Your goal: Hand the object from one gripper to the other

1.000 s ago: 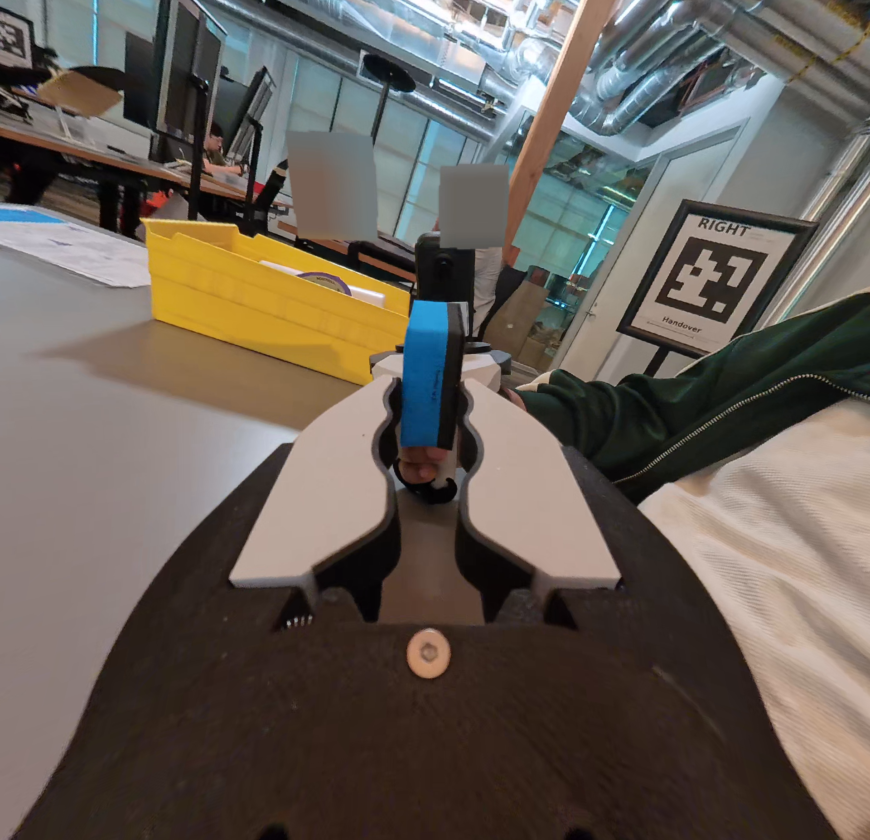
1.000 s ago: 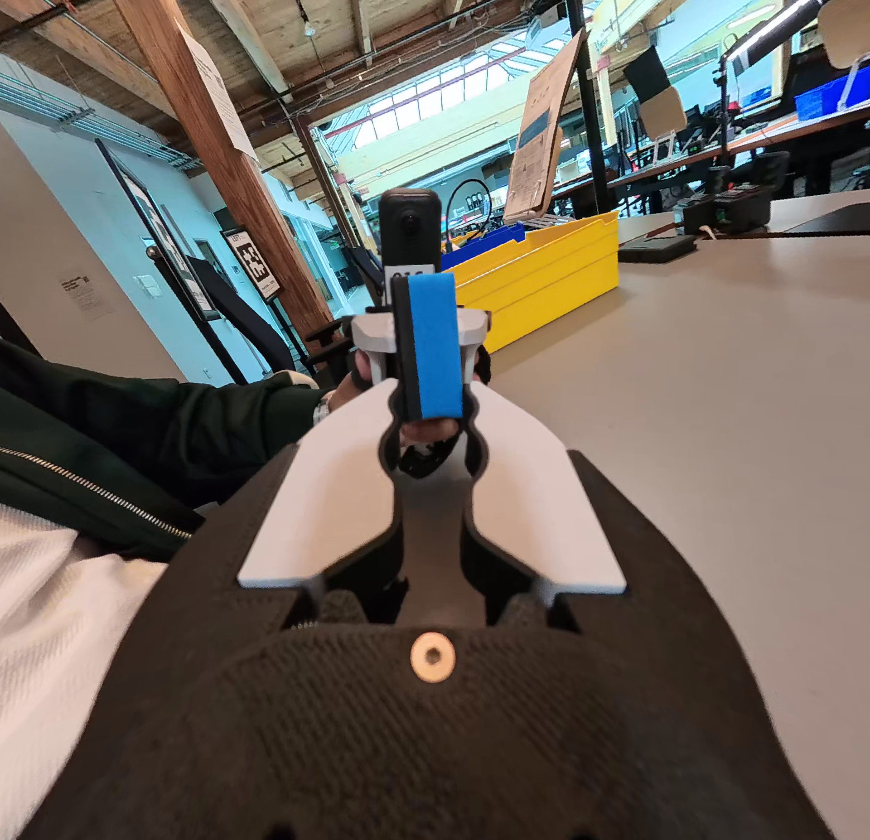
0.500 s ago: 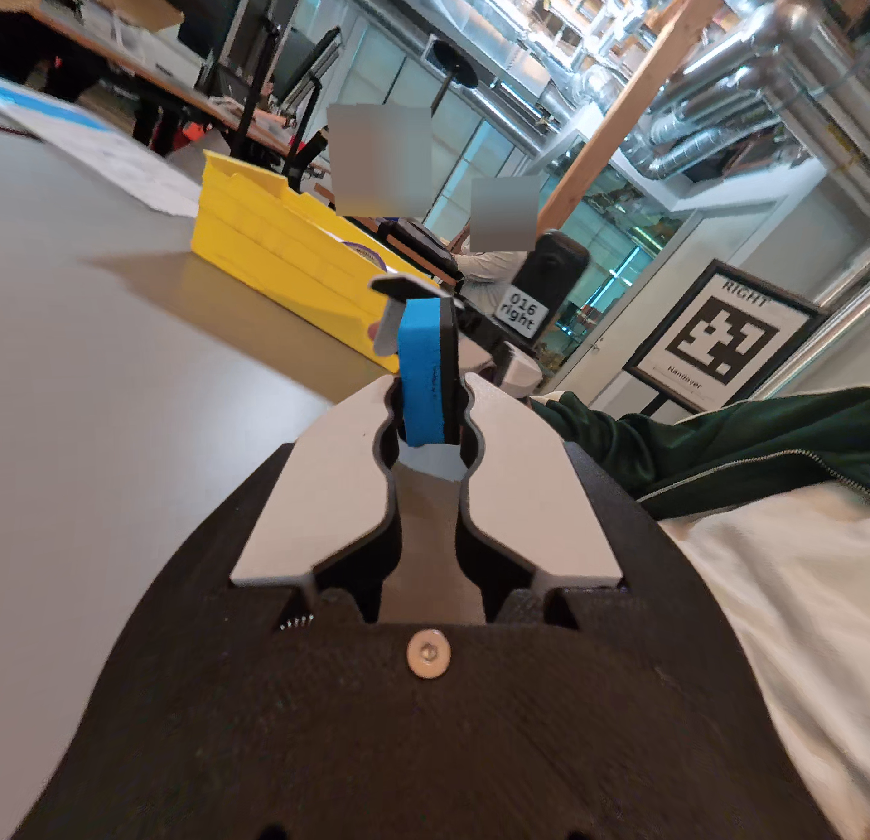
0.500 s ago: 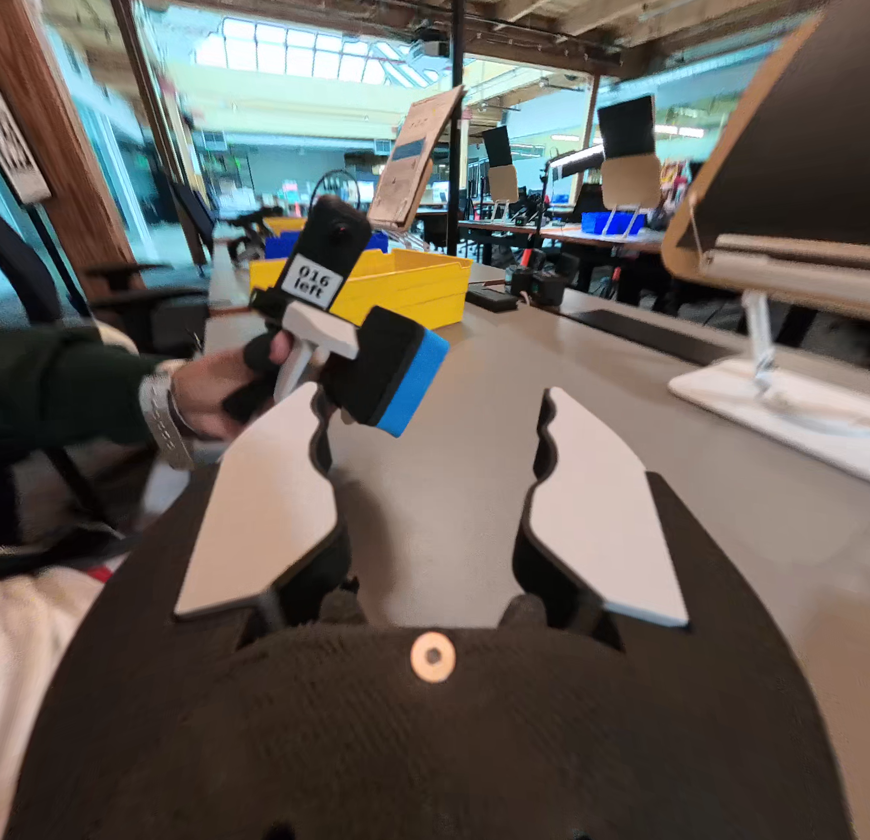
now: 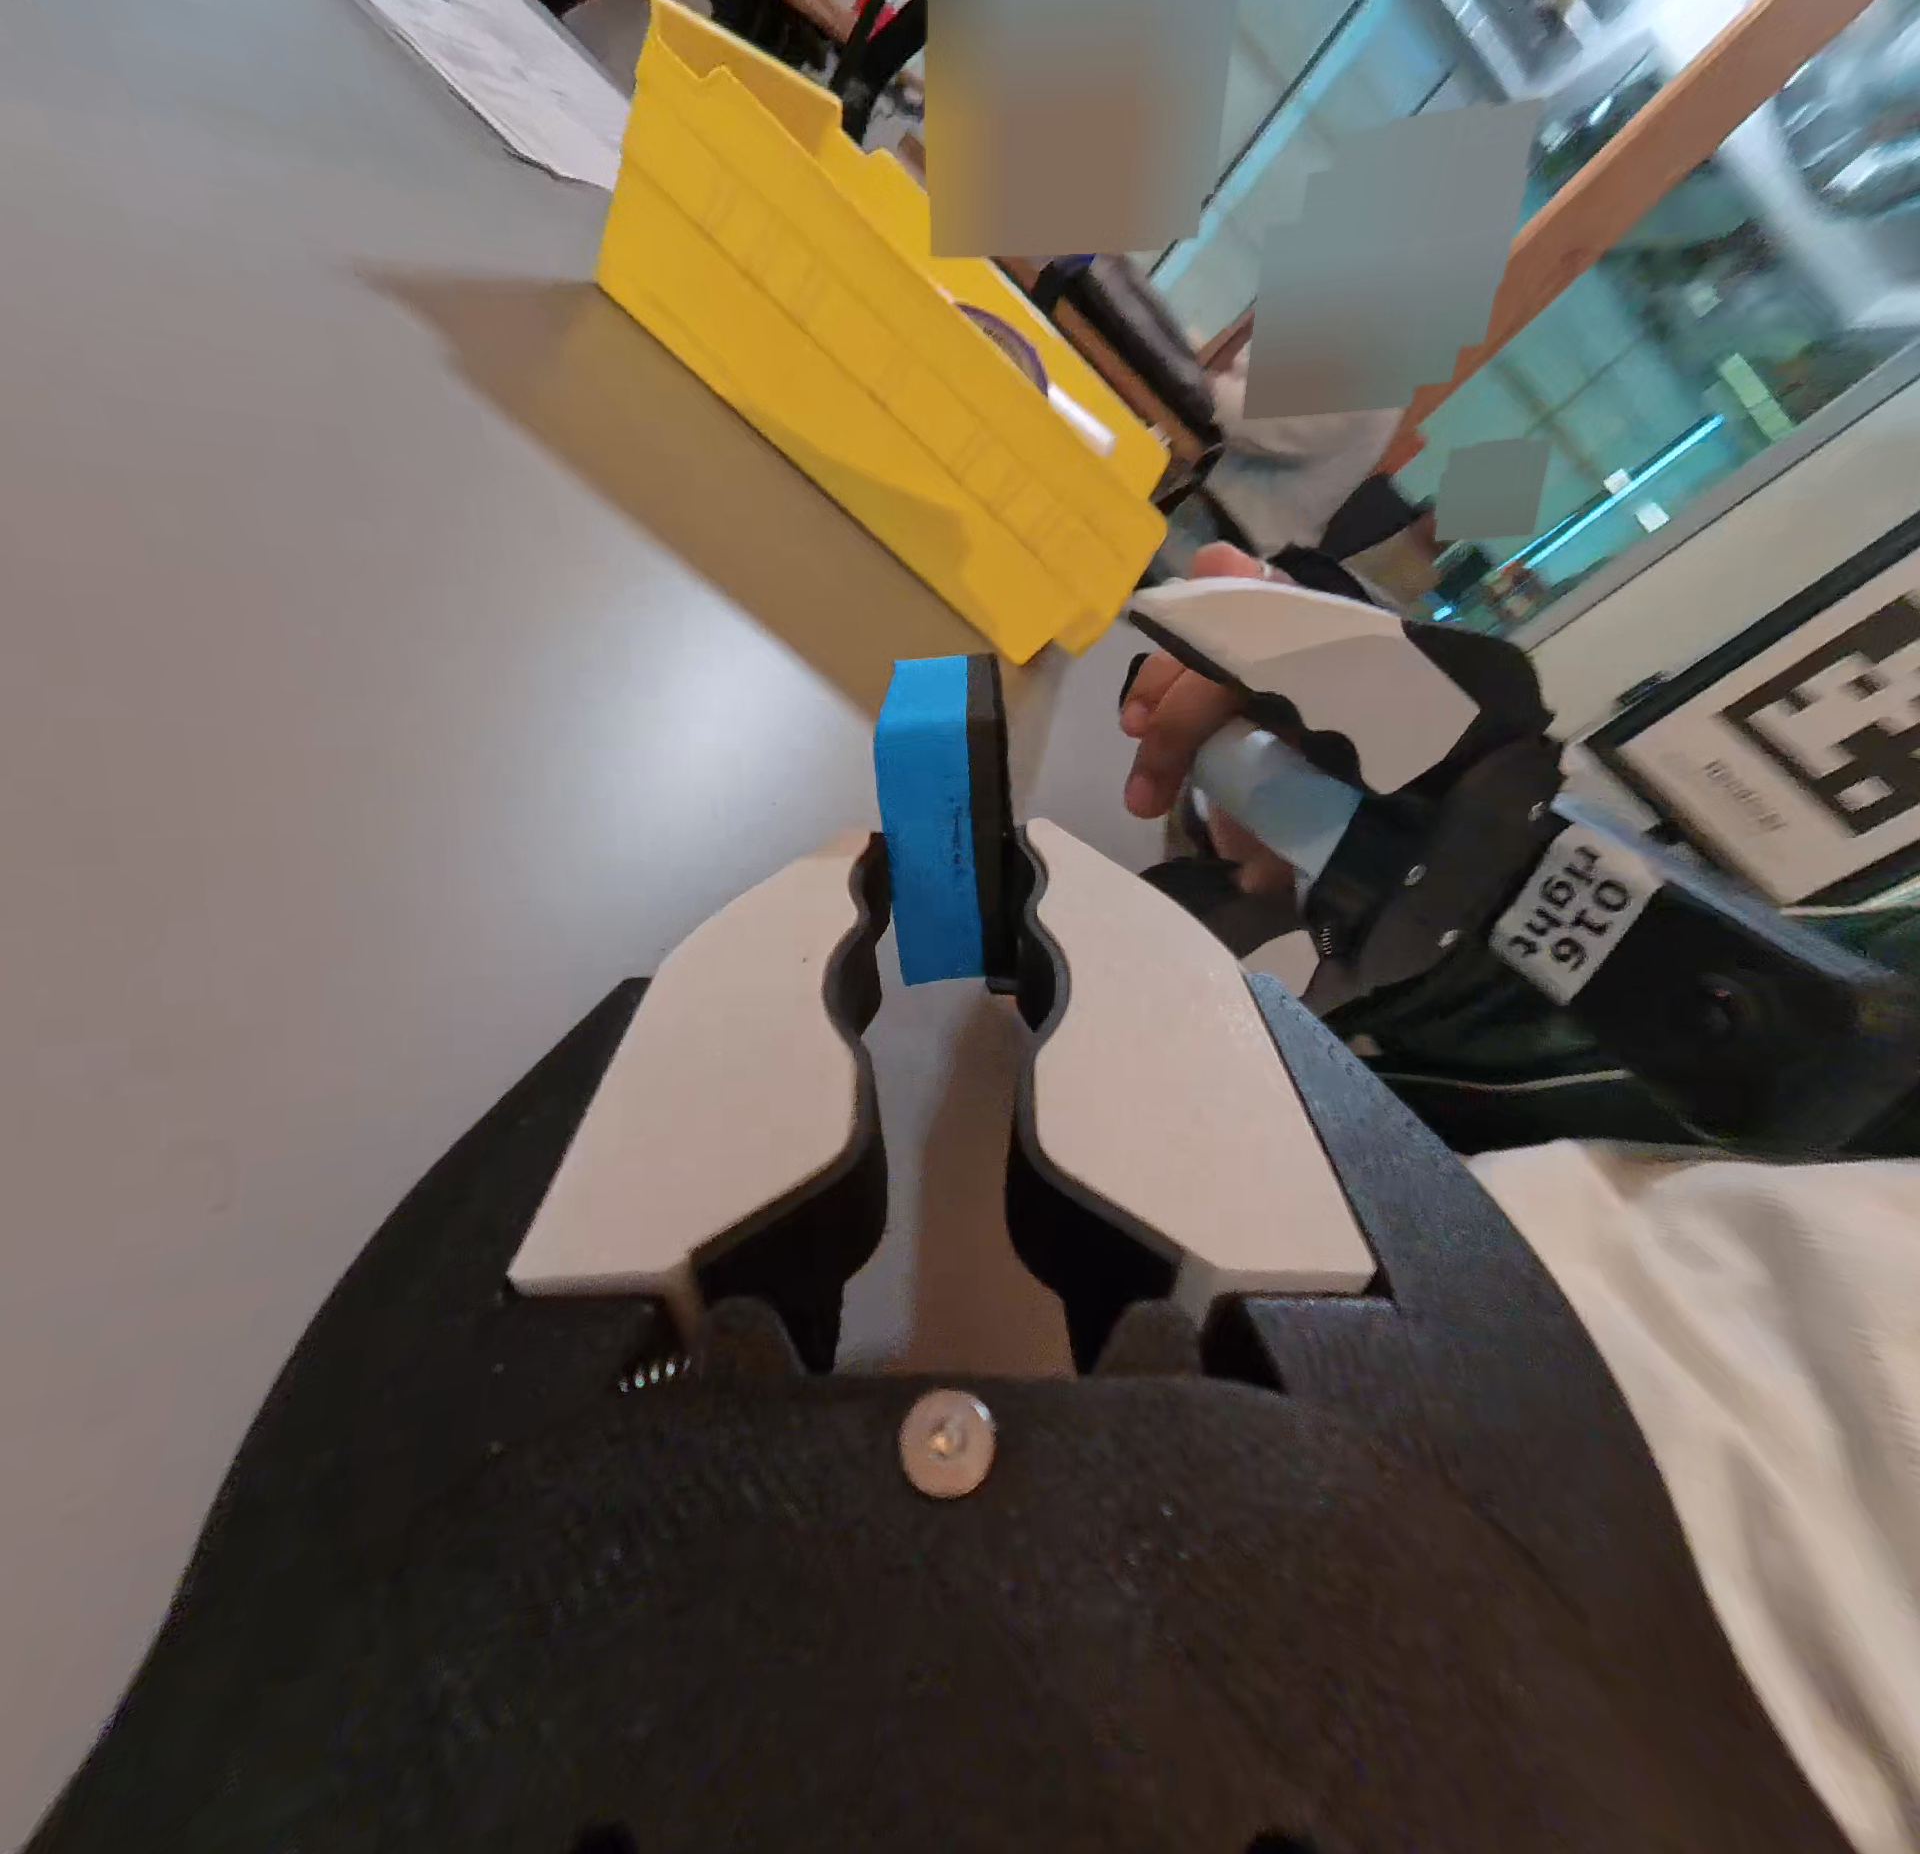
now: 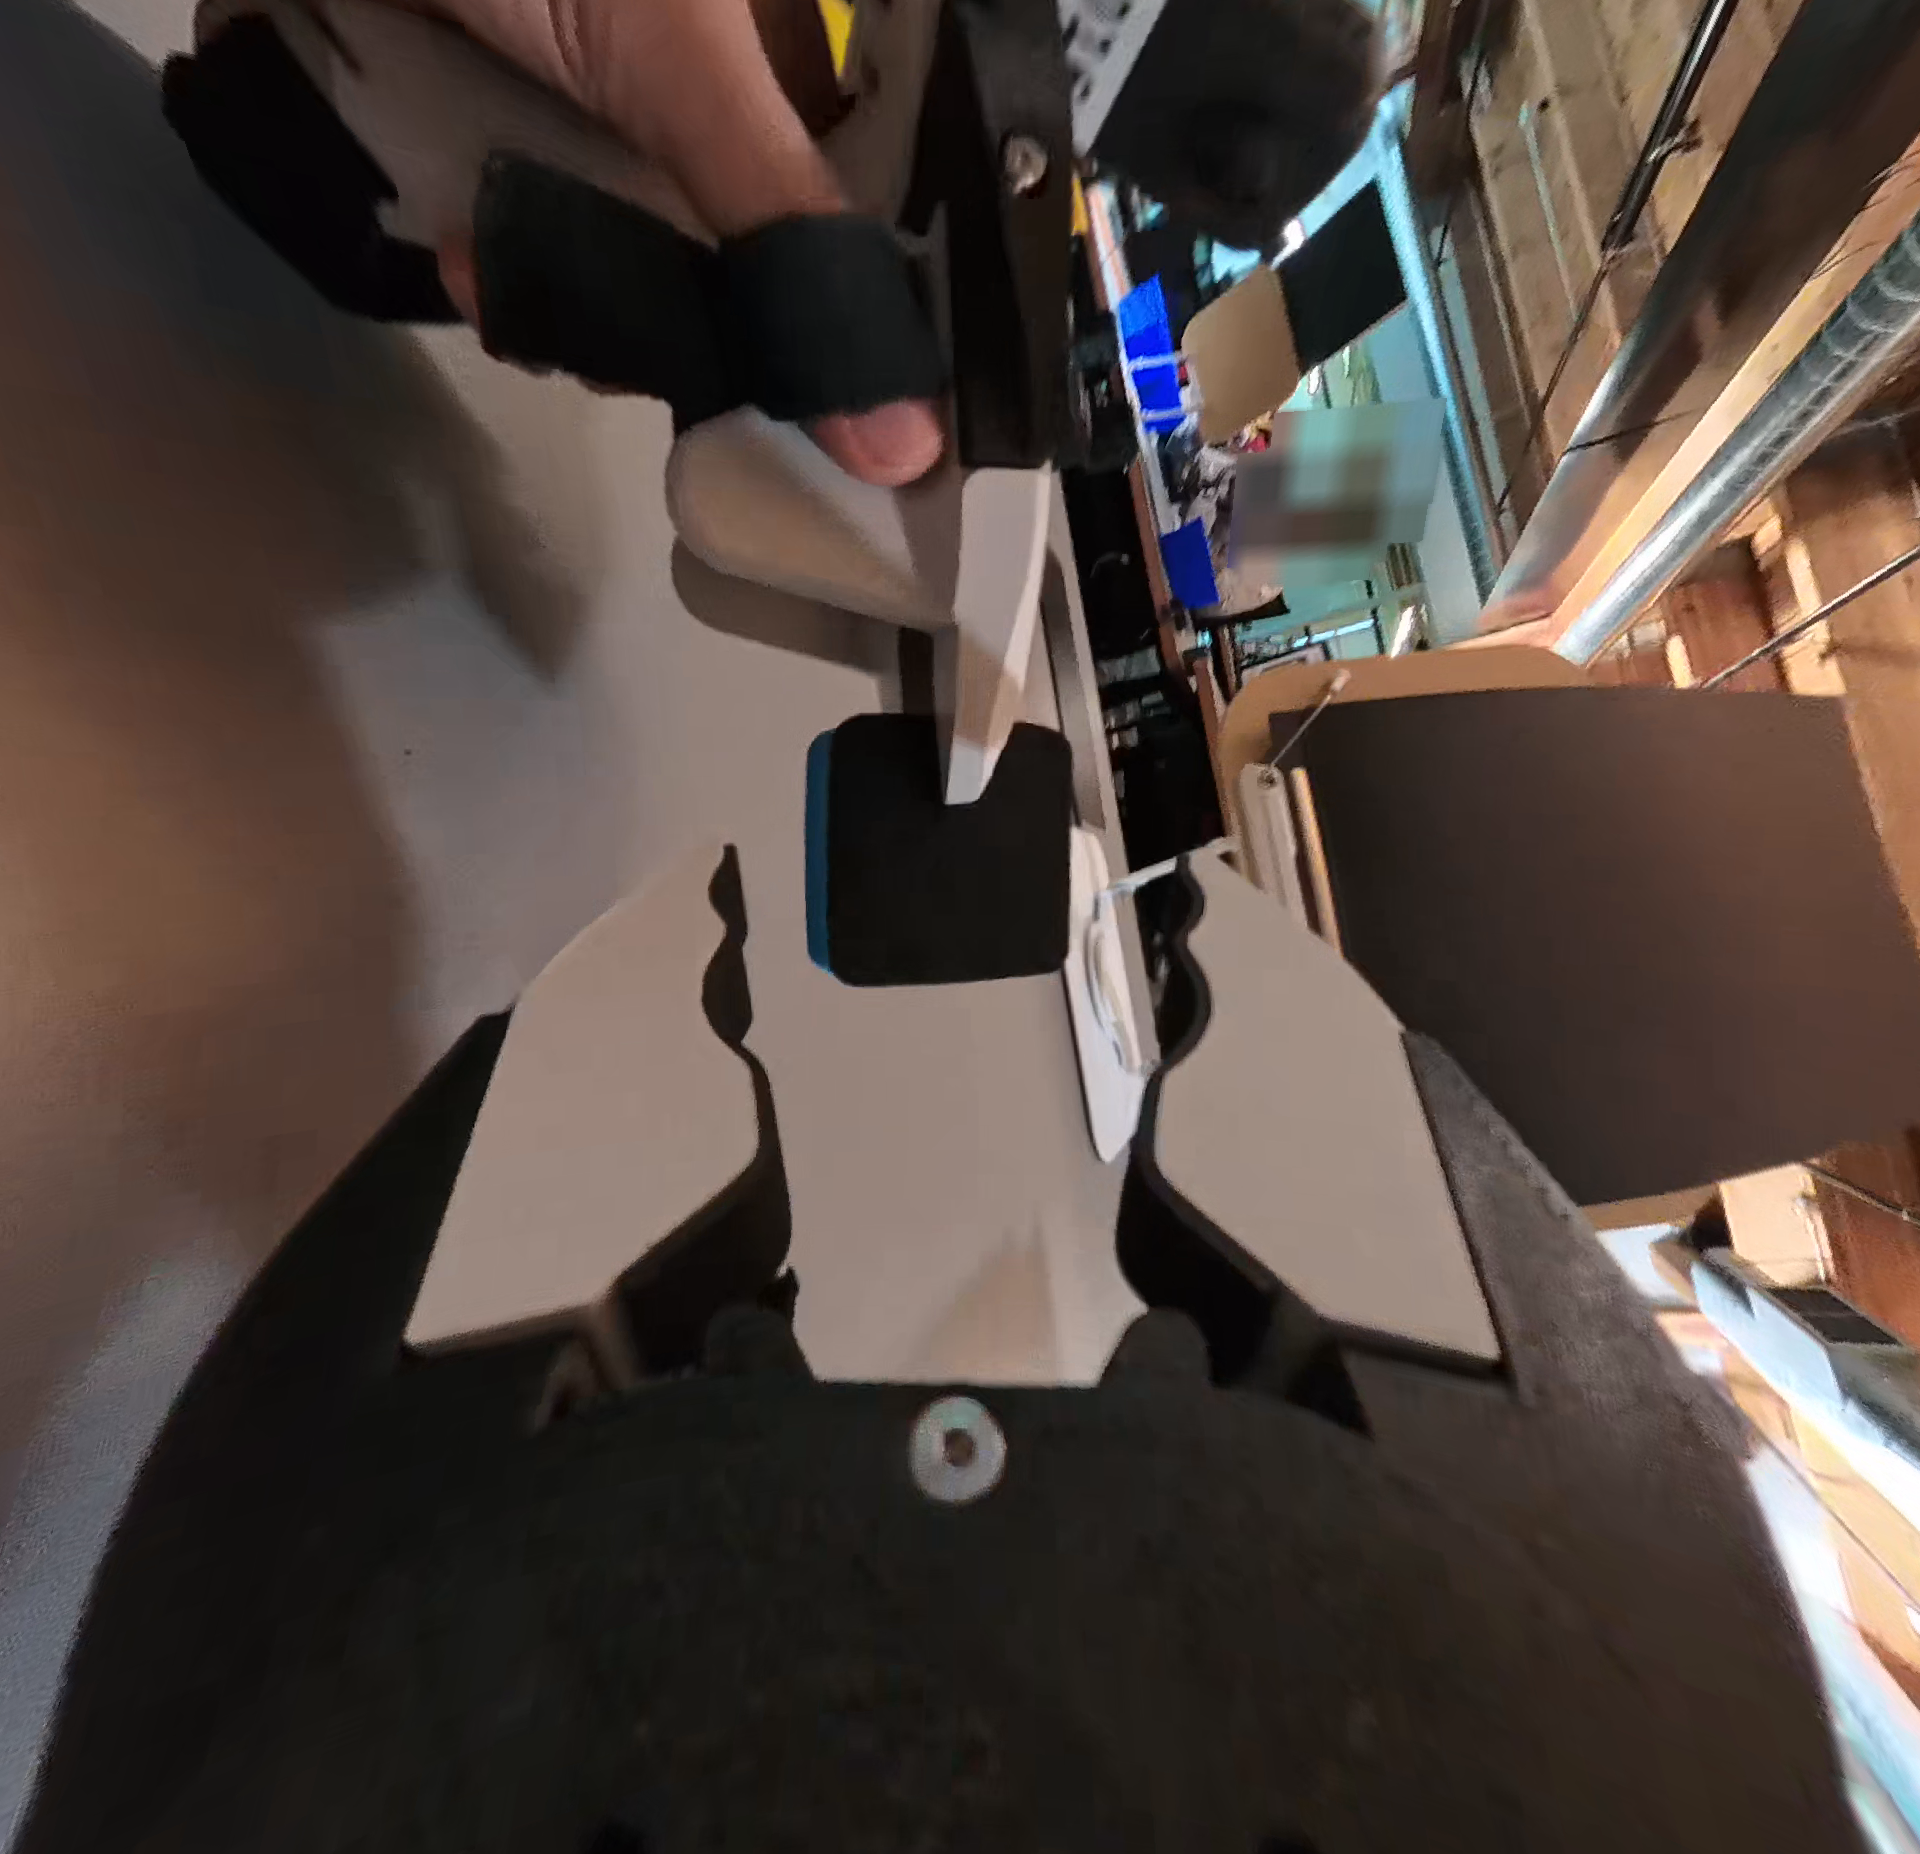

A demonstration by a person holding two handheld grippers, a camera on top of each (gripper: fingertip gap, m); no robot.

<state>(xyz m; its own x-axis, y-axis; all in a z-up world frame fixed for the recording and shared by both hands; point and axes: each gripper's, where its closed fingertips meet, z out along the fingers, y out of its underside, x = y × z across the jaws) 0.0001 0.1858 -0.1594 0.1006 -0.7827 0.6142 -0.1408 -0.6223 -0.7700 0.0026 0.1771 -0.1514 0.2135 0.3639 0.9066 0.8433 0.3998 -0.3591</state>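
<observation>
Between the white fingers of the left gripper (image 5: 951, 905) sits the blue-and-black foam block (image 5: 940, 822), clamped near the fingertips with its blue face toward the left finger and its thin black layer toward the right one. Most of the block stands out beyond the tips, above the grey bench (image 5: 312, 661). A yellow bin (image 5: 862, 370) rests on the bench farther off (something purple shows inside it). To the right, a hand (image 5: 1174, 734) holds the right gripper (image 6: 961, 931), apart from the block. From the right wrist view, that gripper's fingers are spread wide with nothing between them; the block's black face (image 6: 951, 879) lies just beyond their tips, gripped by the left gripper reaching down from above.
</observation>
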